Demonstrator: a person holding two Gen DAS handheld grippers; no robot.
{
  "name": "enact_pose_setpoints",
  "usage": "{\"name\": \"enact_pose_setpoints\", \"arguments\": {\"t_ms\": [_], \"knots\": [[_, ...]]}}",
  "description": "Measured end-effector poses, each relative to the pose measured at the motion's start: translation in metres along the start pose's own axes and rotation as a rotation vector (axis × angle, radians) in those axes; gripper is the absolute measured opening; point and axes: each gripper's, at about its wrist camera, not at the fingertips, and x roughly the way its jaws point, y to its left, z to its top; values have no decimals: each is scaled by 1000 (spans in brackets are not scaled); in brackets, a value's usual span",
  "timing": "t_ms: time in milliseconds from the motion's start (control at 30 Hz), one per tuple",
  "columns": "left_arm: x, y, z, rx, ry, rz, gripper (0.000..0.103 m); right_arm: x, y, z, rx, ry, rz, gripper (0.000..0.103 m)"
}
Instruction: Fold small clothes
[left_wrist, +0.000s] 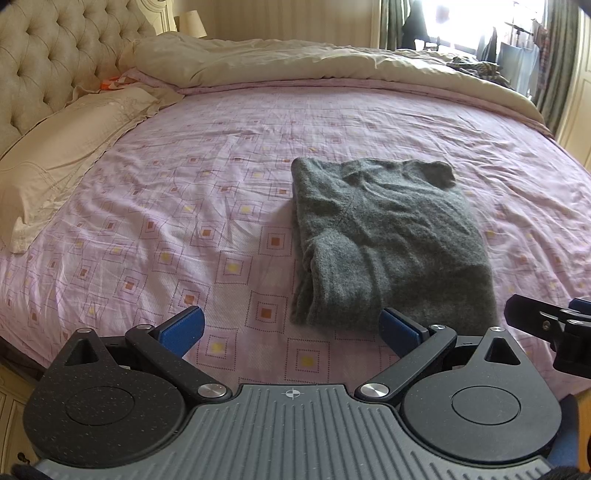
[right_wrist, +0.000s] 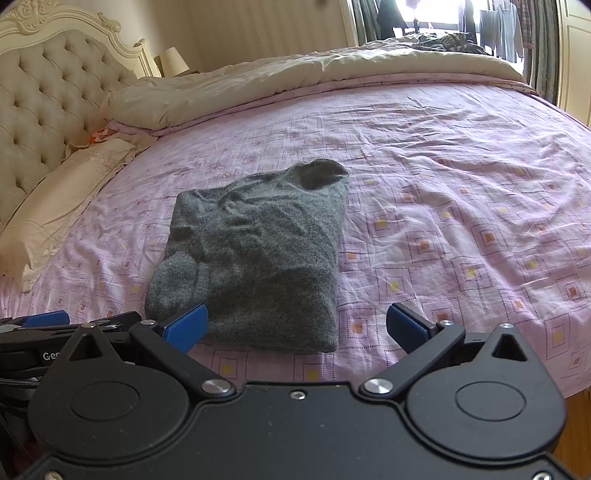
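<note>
Grey fuzzy knitted sweater (left_wrist: 388, 240) is lying folded in a thick rectangle on the pink patterned bedsheet (left_wrist: 184, 206), near the bed's front edge. The left gripper (left_wrist: 291, 328) and right gripper (right_wrist: 295, 328) are hovering before it, jaws spread and gripping nothing. Risk: pinching only the top layer is likely to pull the fold open.
</note>
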Motion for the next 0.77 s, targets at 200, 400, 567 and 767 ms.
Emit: {"name": "enact_pose_setpoints", "arguments": {"t_ms": [200,400,567,767], "knots": [[1,-1,0,6,2,2,102,0,0,0,2,2,2,103],[2,-1,1,10,5,4,102,3,-1,0,5,9,6,103],[4,-1,1,13,8,6,102,6,-2,1,9,17,8,103],[8,-2,1,18,14,6,102,8,-4,2,12,26,12,103]]}}
